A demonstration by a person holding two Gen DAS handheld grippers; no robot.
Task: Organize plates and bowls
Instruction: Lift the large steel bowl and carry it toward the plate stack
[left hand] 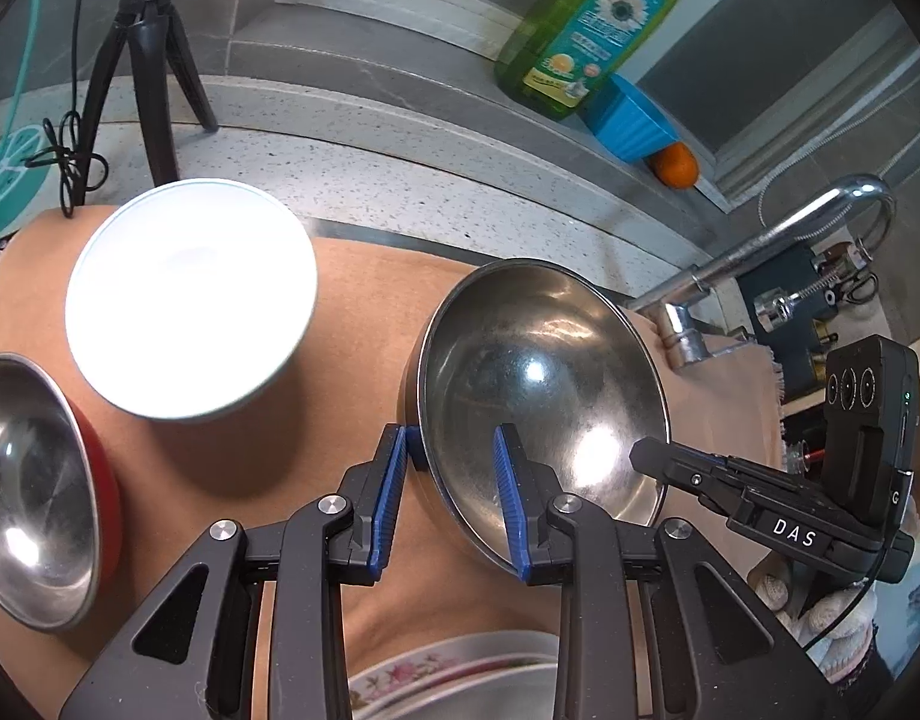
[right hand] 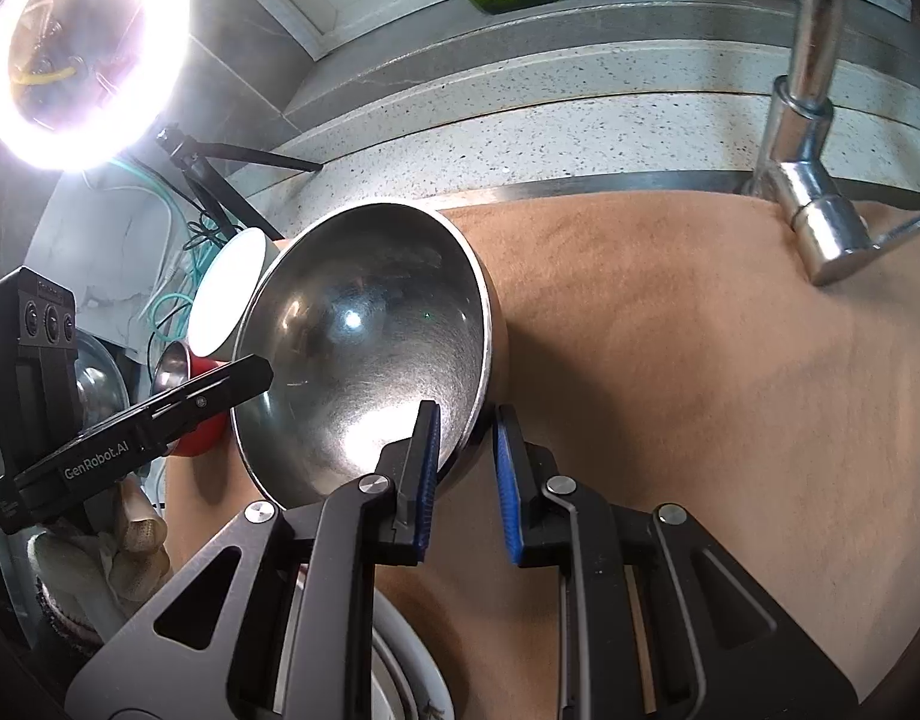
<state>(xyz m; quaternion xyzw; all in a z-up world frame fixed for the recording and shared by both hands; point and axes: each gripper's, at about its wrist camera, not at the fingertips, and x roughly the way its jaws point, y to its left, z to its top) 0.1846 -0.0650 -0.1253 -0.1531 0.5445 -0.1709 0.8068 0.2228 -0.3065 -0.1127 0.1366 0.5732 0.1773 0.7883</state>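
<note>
Left wrist view: large shiny stainless-steel bowl (left hand: pixel 538 402) sits tilted on tan cloth mat (left hand: pixel 351 312). Left gripper (left hand: pixel 450 468) straddles its near rim, blue pads w/ one inside, one outside, a gap showing, so not clamped yet. Right gripper (right hand: pixel 467 447) likewise brackets the opposite rim, fingers apart. White round ceramic bowl (left hand: pixel 189 300) lies left of the steel bowl; red-outside steel-lined bowl (left hand: pixel 39 492) further left. Floral-rimmed plate (left hand: pixel 447 672) just below the steel bowl. Chrome faucet (right hand: pixel 808 138) to its right.
</note>
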